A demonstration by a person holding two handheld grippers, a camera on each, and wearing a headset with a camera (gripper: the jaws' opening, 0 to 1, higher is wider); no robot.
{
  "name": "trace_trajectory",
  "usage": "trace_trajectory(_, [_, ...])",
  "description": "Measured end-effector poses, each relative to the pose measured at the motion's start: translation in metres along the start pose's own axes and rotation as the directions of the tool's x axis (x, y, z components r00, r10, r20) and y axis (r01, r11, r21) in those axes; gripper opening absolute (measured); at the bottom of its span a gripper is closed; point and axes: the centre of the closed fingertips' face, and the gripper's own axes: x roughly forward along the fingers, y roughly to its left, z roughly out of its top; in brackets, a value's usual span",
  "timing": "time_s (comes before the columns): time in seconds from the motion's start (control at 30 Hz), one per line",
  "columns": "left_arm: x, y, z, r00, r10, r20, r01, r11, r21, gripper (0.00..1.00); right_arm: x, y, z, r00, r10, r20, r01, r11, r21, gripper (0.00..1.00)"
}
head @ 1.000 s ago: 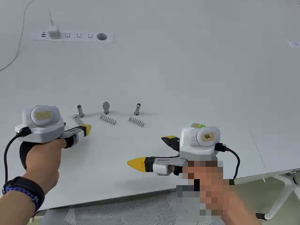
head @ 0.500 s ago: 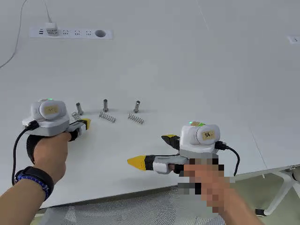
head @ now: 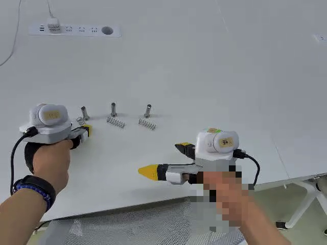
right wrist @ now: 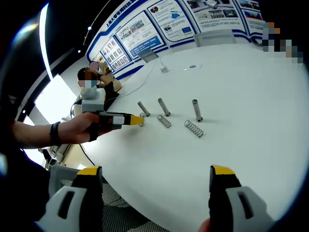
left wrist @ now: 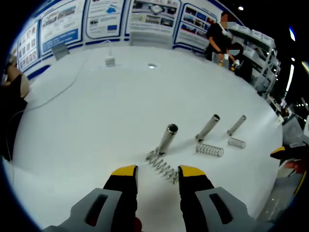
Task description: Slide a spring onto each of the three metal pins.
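Our left gripper (left wrist: 158,170) grips nothing; the left spring (left wrist: 163,168) lies between its spread tips. Our right gripper (right wrist: 154,169) hangs spread wide over the near bench (head: 204,71).

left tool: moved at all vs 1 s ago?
Yes, slightly. The left tool has edged in toward the leftmost pin, and its open jaws now flank the spring lying at that pin's base.
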Motion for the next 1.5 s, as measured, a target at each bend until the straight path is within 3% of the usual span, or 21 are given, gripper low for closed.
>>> trace_trajectory(0.33, [-0.003, 0.006, -0.003, 0.9999, 0.012, -0.011, -0.012, 1.000, 0.020, 0.34, 0.000, 0.001, 0.001, 1.0000, 0.002, 0.004, -0.002, 1.000, 0.000, 0.93])
trace_trajectory(0.73, [-0.014, 0.023, -0.011, 0.9992, 0.035, -0.021, -0.034, 0.998, 0.054, 0.30, 0.001, 0.003, 0.002, 1.0000, 0.004, 0.007, -0.004, 1.000, -0.006, 0.93])
trace_trajectory(0.9, [-0.021, 0.029, -0.015, 0.9989, 0.041, -0.021, -0.039, 0.996, 0.077, 0.22, 0.000, 0.004, 0.002, 1.0000, 0.003, 0.006, -0.003, 1.000, -0.008, 0.93])
trace_trajectory(1.17, [-0.027, 0.039, -0.024, 0.9982, 0.045, -0.039, -0.040, 0.991, 0.128, 0.18, 0.000, 0.004, 0.002, 0.9999, -0.005, 0.012, 0.005, 1.000, -0.005, 0.93])
trace_trajectory(1.5, [-0.029, 0.040, -0.023, 0.9983, 0.026, -0.051, -0.017, 0.985, 0.171, 0.19, 0.001, 0.008, 0.001, 1.0000, -0.004, 0.009, 0.004, 1.000, -0.005, 0.93])
